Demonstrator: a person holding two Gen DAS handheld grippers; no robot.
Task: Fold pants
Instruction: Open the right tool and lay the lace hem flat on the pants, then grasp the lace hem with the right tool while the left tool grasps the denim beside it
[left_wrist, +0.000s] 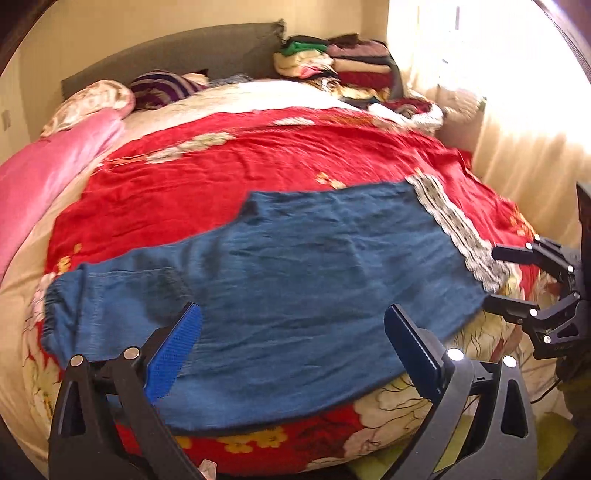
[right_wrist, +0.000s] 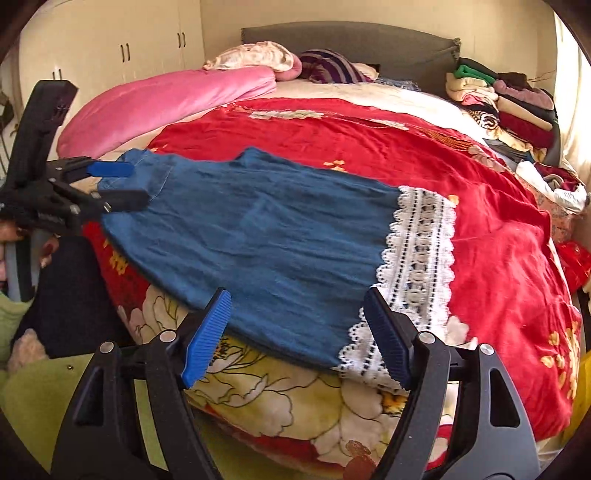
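Blue pants (left_wrist: 295, 277) with a white lace hem (left_wrist: 454, 225) lie flat on the red floral bedspread (left_wrist: 258, 162), waistband at the left, hem at the right. My left gripper (left_wrist: 291, 350) is open and empty, hovering over the waist half near the bed's front edge. My right gripper (right_wrist: 295, 332) is open and empty over the lace hem (right_wrist: 417, 251) end of the pants (right_wrist: 258, 229). Each gripper shows in the other's view: the right one (left_wrist: 517, 280) at the hem, the left one (right_wrist: 122, 184) at the waistband.
A pink quilt (right_wrist: 166, 99) and pillows (right_wrist: 255, 55) lie at the bed's far left. Stacked folded clothes (right_wrist: 509, 107) sit at the far right by the grey headboard (right_wrist: 351, 40). A curtain (left_wrist: 517, 110) hangs right of the bed. White wardrobes (right_wrist: 110, 48) stand behind.
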